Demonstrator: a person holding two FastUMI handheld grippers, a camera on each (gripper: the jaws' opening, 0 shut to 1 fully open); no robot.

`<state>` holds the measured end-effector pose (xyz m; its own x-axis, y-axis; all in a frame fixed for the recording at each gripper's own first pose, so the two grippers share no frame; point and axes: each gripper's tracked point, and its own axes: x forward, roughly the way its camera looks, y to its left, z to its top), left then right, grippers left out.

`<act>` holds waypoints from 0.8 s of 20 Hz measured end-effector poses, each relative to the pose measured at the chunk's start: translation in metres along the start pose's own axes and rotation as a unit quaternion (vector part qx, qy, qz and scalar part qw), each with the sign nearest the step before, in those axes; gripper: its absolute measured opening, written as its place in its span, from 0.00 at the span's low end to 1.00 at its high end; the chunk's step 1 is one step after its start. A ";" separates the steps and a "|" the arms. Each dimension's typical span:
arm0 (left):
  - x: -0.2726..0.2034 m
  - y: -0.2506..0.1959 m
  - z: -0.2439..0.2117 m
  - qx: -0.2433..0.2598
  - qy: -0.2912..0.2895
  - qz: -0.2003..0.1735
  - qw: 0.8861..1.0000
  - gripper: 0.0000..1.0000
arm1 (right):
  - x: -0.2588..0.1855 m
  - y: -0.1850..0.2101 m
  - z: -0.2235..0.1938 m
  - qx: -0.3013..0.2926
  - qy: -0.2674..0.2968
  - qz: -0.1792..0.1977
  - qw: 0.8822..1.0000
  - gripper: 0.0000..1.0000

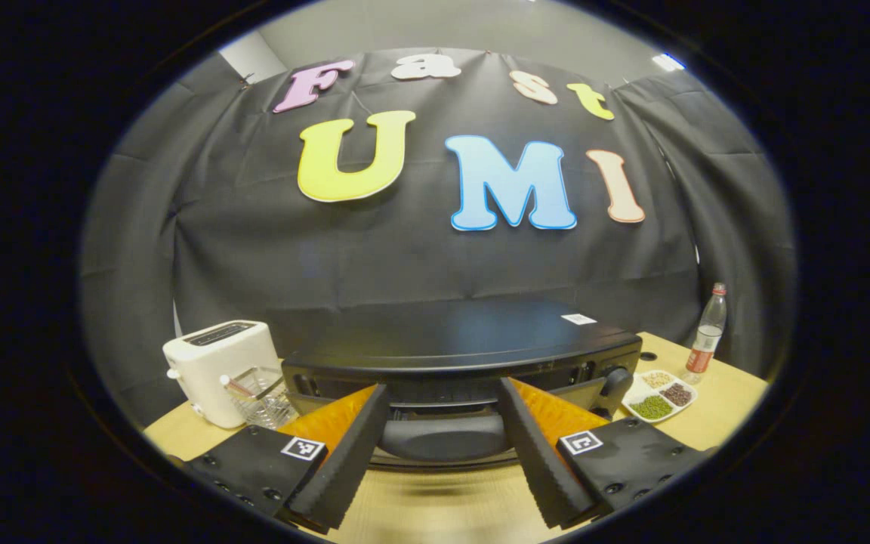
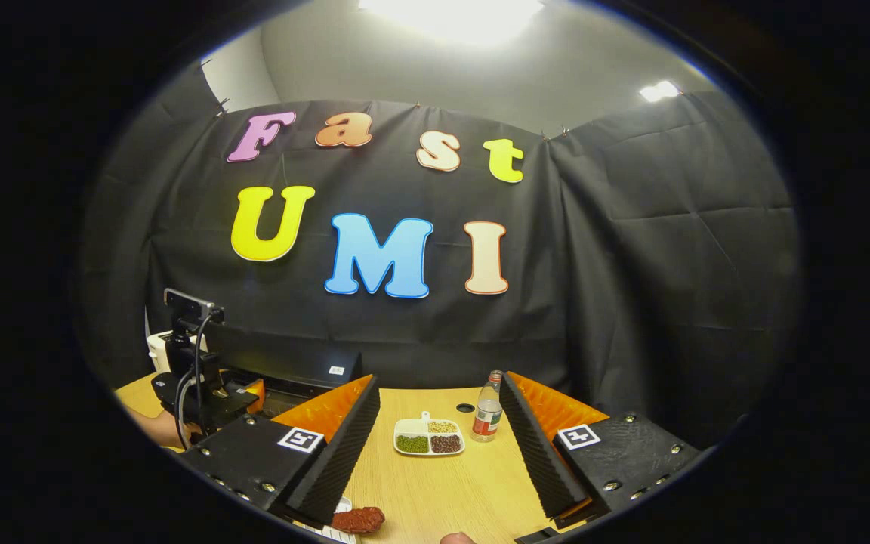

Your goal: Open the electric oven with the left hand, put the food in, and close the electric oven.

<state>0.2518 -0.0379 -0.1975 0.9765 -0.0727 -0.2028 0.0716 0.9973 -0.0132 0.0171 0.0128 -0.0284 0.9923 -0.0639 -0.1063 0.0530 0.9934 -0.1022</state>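
Observation:
The black electric oven [image 1: 465, 336] stands close in front in the left gripper view. My left gripper [image 1: 442, 389] is open, and the oven's dark door handle [image 1: 442, 438] lies between its two fingers without either pressing on it. In the right gripper view my right gripper [image 2: 439, 385] is open and holds nothing, above the wooden table [image 2: 465, 483]. A reddish-brown piece of food [image 2: 358, 519] lies on something white at the bottom edge, below the fingers. Far left there, the left gripper [image 2: 201, 393] and the hand holding it [image 2: 152, 427] are at the oven [image 2: 291, 366].
A white toaster [image 1: 216, 366] and a wire rack [image 1: 261, 397] stand left of the oven. To its right sit a divided white dish of beans [image 1: 658, 397] [image 2: 429, 438] and a plastic bottle [image 1: 707, 340] [image 2: 488, 415]. Black cloth walls close the back and right.

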 end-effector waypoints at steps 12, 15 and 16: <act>-0.044 -0.005 -0.029 0.009 0.015 0.012 1.000 0.97 | -0.006 -0.005 -0.001 0.003 0.003 0.033 0.999 0.97; -0.057 -0.006 -0.040 0.014 0.024 0.014 1.000 1.00 | -0.007 -0.003 -0.005 0.007 0.010 0.043 0.999 0.96; -0.061 -0.007 -0.045 0.014 0.028 0.014 0.999 1.00 | -0.008 -0.003 -0.007 0.007 0.013 0.046 0.999 0.97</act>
<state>0.1824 -0.0399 -0.2291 0.9653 -0.0433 -0.2577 0.0503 0.9985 0.0205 0.0082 0.0096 -0.0342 0.9899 0.0256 -0.1397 -0.0367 0.9963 -0.0775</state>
